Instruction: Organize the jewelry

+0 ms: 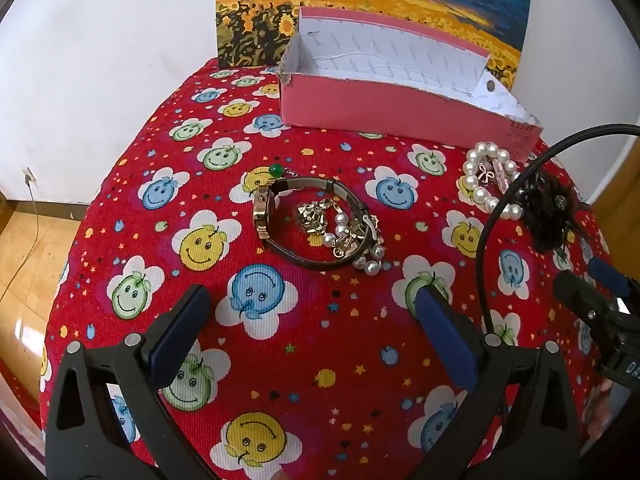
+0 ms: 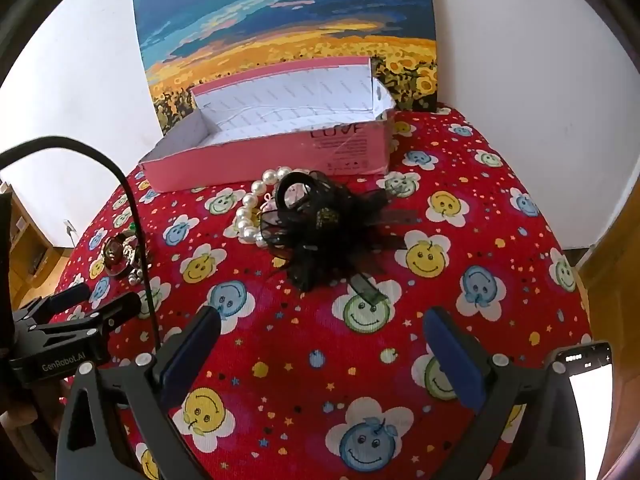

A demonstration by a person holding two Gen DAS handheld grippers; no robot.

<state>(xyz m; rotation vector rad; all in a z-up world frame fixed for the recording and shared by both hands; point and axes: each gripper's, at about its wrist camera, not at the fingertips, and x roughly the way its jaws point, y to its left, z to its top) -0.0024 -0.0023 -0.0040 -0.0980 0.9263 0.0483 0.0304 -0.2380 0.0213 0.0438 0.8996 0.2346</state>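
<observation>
A watch [image 1: 280, 216] with a dark strap lies on the red smiley cloth [image 1: 304, 340], ringed around gold pieces and small pearls [image 1: 340, 232]. A pearl bracelet [image 1: 486, 184] and a black lace hair flower [image 1: 550, 212] lie to the right. A pink open box [image 1: 384, 108] stands behind them. My left gripper [image 1: 314, 300] hovers open in front of the watch, nothing between its fingers. In the right wrist view the black flower [image 2: 324, 228] overlaps the pearl bracelet [image 2: 250, 212], before the pink box [image 2: 280, 152]. My right gripper [image 2: 322, 328] is open just short of the flower.
A painted canvas [image 2: 288, 28] of sunflowers leans on the white wall behind the box. A black cable [image 1: 492, 220] arcs over the cloth between the grippers. A lit phone screen [image 2: 592, 396] shows at the lower right. Wooden floor [image 1: 24, 264] lies beyond the cloth's left edge.
</observation>
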